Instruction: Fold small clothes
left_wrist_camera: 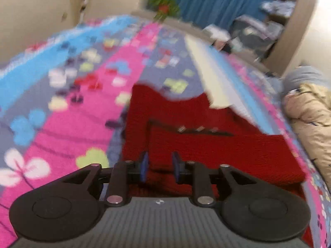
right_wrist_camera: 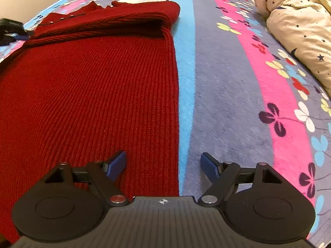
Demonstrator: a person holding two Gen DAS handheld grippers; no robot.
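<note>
A dark red ribbed knit sweater [right_wrist_camera: 89, 95] lies flat on a flowered bed blanket [right_wrist_camera: 227, 86], its far part folded over into a thick band [right_wrist_camera: 115, 18]. In the blurred left wrist view the sweater [left_wrist_camera: 206, 144] shows a black trim with small buttons [left_wrist_camera: 192, 129]. My left gripper [left_wrist_camera: 160, 168] hovers low over its near edge, blue pads a narrow gap apart, red knit visible between them and no fold pinched. My right gripper [right_wrist_camera: 163, 163] stands wide open, straddling the sweater's right edge, with one pad over the knit and the other over the blanket.
A beige quilt with dark stars [right_wrist_camera: 300, 31] is bunched along the bed's right side and also appears in the left wrist view as the quilt [left_wrist_camera: 310, 119]. Beyond the bed are a blue curtain [left_wrist_camera: 206, 0], a potted plant [left_wrist_camera: 164, 5] and shelves of clothes [left_wrist_camera: 269, 24].
</note>
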